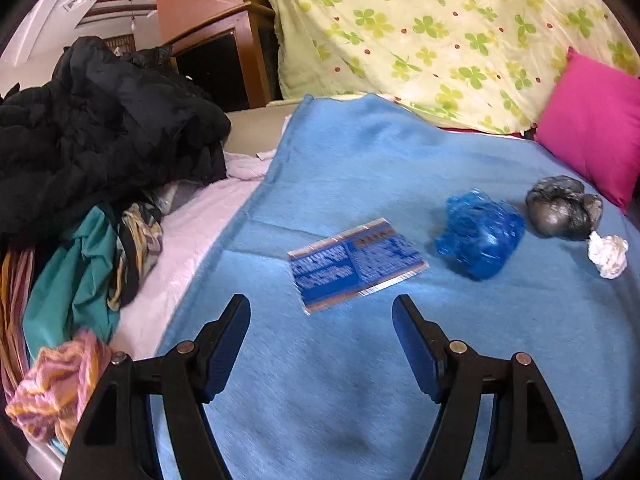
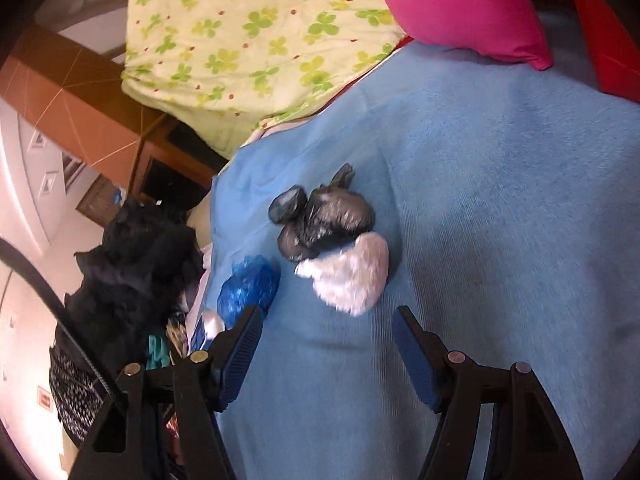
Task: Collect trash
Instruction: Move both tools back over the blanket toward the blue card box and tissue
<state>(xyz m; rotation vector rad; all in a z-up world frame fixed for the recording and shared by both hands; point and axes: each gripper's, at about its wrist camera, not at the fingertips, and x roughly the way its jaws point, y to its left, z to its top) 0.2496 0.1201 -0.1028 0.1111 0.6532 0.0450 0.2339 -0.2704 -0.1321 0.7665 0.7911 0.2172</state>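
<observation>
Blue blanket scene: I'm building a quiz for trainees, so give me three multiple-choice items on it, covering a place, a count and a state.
1. The white crumpled paper lies: A touching the grey plastic bag; B on the pink pillow; C under the flat wrapper.
2. Trash pieces on the blue blanket: A two; B four; C six.
3. The left gripper is: A clamping the wrapper; B shut; C open, empty.

A: paper abuts the bag. B: wrapper, blue plastic wad, bag, paper. C: only blanket between the jaws.

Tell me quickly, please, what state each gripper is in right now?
Left gripper: open, holding nothing, above the blue blanket.
Right gripper: open, holding nothing, near the white paper ball.
</observation>
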